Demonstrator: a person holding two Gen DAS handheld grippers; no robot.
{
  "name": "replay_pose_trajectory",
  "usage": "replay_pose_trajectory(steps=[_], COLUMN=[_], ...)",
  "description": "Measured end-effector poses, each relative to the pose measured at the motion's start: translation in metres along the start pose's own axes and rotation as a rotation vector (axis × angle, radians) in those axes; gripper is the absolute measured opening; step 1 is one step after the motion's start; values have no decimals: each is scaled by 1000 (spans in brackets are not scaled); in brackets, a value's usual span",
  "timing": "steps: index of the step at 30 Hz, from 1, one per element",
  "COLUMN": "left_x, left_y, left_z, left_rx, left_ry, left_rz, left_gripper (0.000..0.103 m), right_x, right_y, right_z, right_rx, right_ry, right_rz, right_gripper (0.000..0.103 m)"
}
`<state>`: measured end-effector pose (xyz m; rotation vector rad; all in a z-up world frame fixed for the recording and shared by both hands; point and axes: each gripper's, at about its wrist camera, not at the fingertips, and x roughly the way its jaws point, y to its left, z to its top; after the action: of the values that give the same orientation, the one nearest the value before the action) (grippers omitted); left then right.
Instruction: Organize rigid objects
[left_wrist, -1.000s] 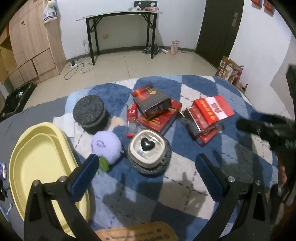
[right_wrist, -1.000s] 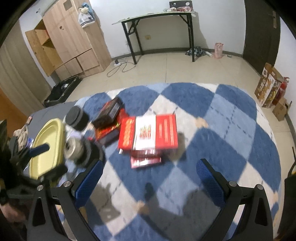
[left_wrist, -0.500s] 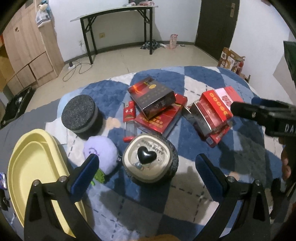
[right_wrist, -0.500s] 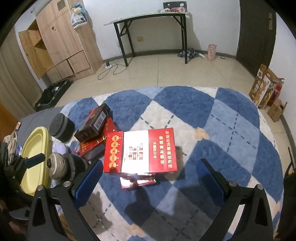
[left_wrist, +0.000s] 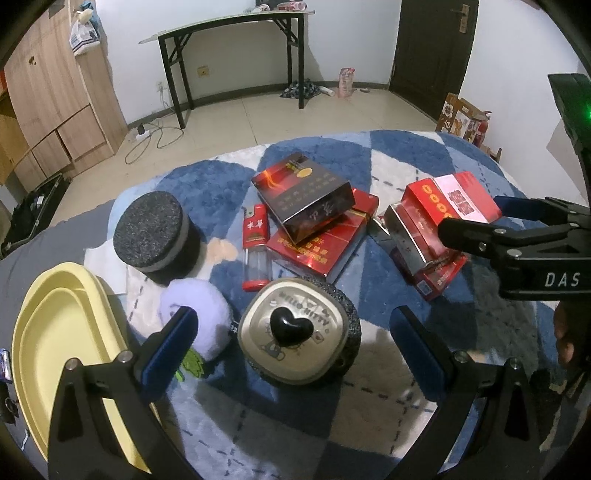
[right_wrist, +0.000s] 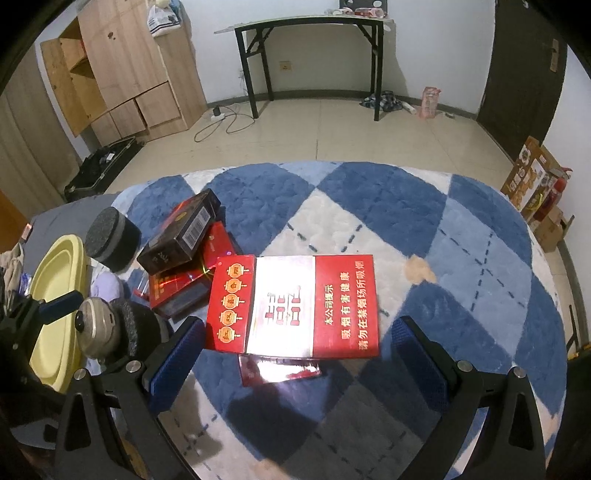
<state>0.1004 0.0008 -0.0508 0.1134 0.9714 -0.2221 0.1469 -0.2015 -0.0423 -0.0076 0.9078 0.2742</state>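
The red-and-white box lies flat on a second red box, on the blue-and-white rug. The right gripper hovers just before it with jaws spread wide, holding nothing. To its left a dark box rests tilted on a red carton, with a red lighter beside them. Nearer the left gripper, jaws also released, sits a round tin with a black heart knob, then a purple plush, a black puck and a yellow tray.
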Motion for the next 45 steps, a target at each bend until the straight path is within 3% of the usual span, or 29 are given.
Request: replay_pose_trajectory(steps=[14,16,18,20,23,25,31,38,43,45], left_x=[-4,-2,0,4,3,1,-5,-43,-76,-88], left_y=[6,4,5,7,8,8,18,40,85,113], left_z=[3,2,1,0,-2,-2,-5,-1,-4,-10], left_rx=[-35,-30,-39,-57,-74,-69,-117,-156,-198,-230], left_ry=[-16,-14,0,15,1,-12,-13,-69,-102,-108], left_rz=[-13,-12,-17,-39,-51,-36,-57,-66,1,47], left_gripper=[103,94,75,65,61,54,54,54,54,54], right_x=[13,14,14,14,15,13,1,-27,-59,-75], right_y=[3,2,2,1,-3,-5,-15,-20,-1,27], right_z=[0,1,2,2,4,4,-1,-8,-8,-6], right_rx=[17,22,18,18,26,22,22,-29,-103,-160], right_ry=[32,33,23,13,1,-12,-49,-105,-158,-176], right_rz=[7,9,13,16,29,31,50,59,105,161], right_gripper=[103,103,103,102,94,94,94,93,93,93])
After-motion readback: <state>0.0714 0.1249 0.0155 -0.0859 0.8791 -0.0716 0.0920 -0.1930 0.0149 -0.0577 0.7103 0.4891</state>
